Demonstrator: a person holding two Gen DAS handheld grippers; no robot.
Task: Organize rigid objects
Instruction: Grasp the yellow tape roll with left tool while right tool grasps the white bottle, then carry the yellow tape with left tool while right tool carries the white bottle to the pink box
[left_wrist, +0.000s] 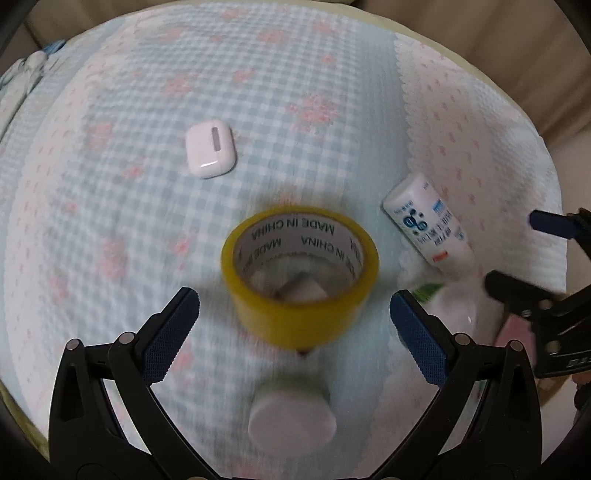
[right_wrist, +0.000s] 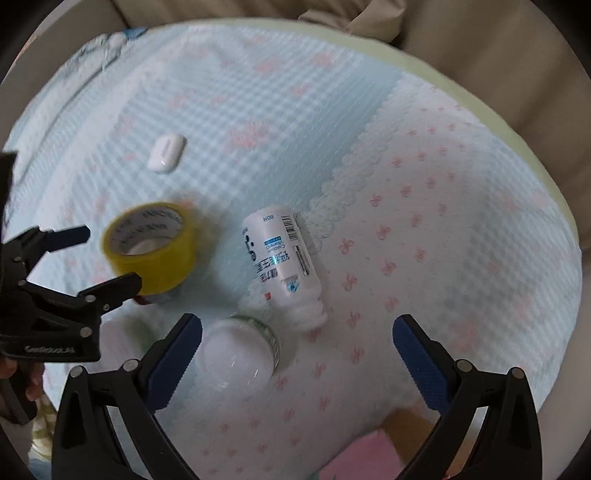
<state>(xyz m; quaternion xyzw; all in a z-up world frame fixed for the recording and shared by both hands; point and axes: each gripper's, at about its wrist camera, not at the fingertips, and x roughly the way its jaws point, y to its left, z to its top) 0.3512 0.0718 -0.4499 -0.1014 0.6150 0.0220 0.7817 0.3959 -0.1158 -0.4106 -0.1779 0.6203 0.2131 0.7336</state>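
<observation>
Between the wide-open jaws of the left gripper (left_wrist: 294, 321) stands the yellow tape roll (left_wrist: 300, 275), on its flat side on the checked cloth (left_wrist: 110, 206), apart from both blue pads. The step in hand seems to be the approach to this roll; the next move calls for coming lower and closing on its outer wall, without pushing it over the soft cloth. The right gripper (right_wrist: 297, 347) is also open and holds nothing; a white round-capped bottle (right_wrist: 236, 356) lies just beside its left pad. A little farther lies the white labelled bottle (right_wrist: 282, 258) on its side, and well apart the white earbud case (left_wrist: 210, 147). Inside the roll I read "MADE IN CHINA". The bottle's blue print and barcode are too small to read.
</observation>
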